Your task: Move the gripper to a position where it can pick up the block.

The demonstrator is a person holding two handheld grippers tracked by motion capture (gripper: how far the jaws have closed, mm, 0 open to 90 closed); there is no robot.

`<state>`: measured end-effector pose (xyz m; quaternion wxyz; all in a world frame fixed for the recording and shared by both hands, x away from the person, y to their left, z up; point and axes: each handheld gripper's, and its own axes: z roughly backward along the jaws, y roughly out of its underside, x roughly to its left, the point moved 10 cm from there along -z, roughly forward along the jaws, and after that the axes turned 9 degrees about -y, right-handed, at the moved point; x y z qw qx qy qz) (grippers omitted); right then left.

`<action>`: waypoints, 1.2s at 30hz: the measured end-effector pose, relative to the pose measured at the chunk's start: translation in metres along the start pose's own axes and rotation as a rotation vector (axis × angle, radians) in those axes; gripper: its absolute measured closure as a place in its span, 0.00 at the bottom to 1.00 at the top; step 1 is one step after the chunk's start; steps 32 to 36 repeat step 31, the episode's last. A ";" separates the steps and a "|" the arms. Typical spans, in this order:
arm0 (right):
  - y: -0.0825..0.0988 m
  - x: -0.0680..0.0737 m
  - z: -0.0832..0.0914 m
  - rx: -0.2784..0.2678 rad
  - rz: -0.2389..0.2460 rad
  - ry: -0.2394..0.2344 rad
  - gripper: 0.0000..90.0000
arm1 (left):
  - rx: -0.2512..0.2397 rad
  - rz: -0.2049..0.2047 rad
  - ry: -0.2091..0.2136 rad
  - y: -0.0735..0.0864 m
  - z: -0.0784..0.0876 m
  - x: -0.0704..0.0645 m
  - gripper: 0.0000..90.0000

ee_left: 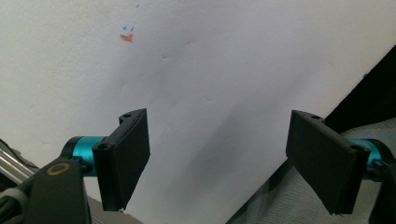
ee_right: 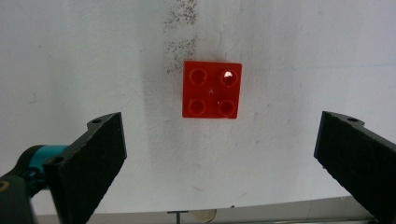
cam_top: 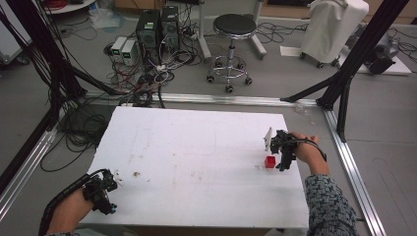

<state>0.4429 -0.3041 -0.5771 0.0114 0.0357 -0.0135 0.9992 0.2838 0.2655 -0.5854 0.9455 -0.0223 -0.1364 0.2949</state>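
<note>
My right gripper (ee_right: 219, 154) hung spread just above the red brick (ee_right: 212, 89). My left gripper (ee_left: 219, 163), well apart from that brick, was spread too.

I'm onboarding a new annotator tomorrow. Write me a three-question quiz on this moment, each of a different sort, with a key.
1. True or false: the right gripper is shut on the red brick.
2. Multiple choice: how many studs show on top of the red brick? A two, B four, C six.
3. Fill in: the left gripper is held over the near-left part of the white ____.

Key: 1 false, its jaws stand wide apart, the brick lying free beyond them. 2 B. 3 table.
</note>
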 end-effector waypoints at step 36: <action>-0.008 -0.001 -0.036 0.020 0.001 -0.098 0.02 | 0.010 0.002 0.006 0.001 -0.003 -0.001 0.24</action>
